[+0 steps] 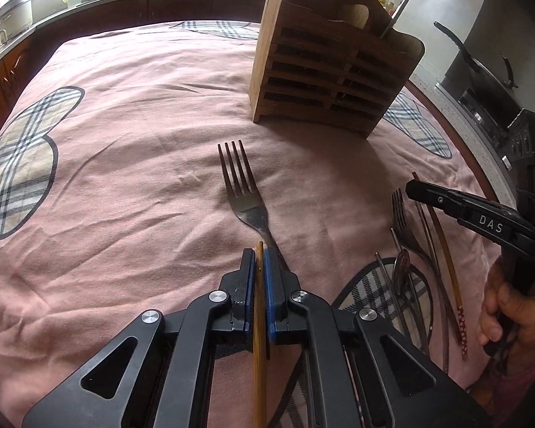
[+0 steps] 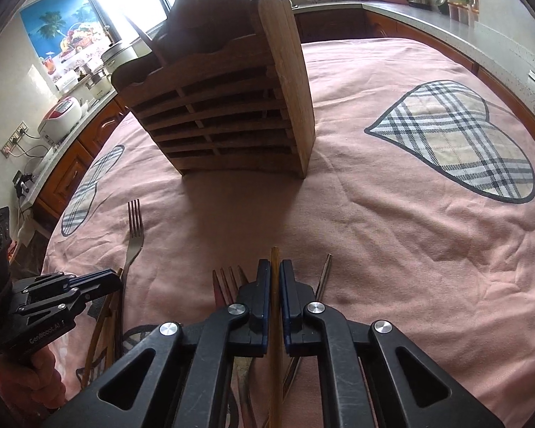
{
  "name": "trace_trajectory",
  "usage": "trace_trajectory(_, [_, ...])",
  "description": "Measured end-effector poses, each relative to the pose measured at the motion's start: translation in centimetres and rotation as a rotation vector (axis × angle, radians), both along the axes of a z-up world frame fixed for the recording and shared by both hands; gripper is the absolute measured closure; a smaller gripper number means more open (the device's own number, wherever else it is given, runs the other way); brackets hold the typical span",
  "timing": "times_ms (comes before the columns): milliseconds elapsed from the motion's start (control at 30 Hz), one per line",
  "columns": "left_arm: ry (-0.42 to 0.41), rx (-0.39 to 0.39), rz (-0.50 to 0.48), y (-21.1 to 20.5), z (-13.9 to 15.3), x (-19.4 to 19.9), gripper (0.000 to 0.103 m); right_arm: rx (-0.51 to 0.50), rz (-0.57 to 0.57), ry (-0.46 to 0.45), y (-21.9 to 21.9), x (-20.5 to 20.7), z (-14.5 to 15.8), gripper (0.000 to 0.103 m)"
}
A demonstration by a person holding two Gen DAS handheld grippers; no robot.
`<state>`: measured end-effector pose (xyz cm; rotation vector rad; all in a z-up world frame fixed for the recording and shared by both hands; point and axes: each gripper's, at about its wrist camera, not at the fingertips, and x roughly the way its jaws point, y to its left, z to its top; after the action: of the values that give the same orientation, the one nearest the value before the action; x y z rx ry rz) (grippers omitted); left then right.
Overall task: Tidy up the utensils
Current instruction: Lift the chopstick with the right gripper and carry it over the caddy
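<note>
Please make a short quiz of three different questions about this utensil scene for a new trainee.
1. True or false: the left gripper is shut on a chopstick.
2. The lone fork lies: A) inside the wooden holder; B) on the pink cloth; C) on the counter.
3. What does the right gripper hold?

Key: 1 true; 2 B; 3 a chopstick.

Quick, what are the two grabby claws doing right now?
Left gripper: closed on a wooden chopstick.
Right gripper: closed on another chopstick.
</note>
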<state>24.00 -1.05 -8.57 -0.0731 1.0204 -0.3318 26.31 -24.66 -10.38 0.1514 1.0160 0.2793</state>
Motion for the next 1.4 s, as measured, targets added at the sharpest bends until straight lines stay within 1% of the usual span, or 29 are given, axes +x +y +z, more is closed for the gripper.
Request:
trace_trajectory(300, [-0.056,-0.013,0.027,1.4,2.5,-1.9,0.098,0.021,0.018,-0.072,0.0,-1.7,3.4,0.098])
trace_trajectory(533, [-0.100,0.001,0.022,1.6,4.7,-3.7,0.098,0.030,0.028,-0.125,0.0,-3.3,5.7,0.098])
trace_trajectory(733, [-0.132,0.016,0.022,1.8,6.2,-5.1,0.098,0.038,0.044,-0.164,0.2,-4.4,7.2,0.098])
trace_trajectory(1033, [-0.226,0.014,0.023,2.3,10.0,-7.7,0.098,0.049,0.064,-0.220,0.6,-6.2,9.2,0.098])
trace_trajectory(1233, [-0.300,-0.009,0.047,2.9,12.3,-9.2,0.099,0.056,0.067,-0.265,0.4,-7.4,10.9,0.098])
trace_trajectory(1400, [-0.348,-0.034,0.068,3.4,13.6,-10.1,0.099,0.051,0.065,-0.298,0.2,-8.1,12.1,0.098])
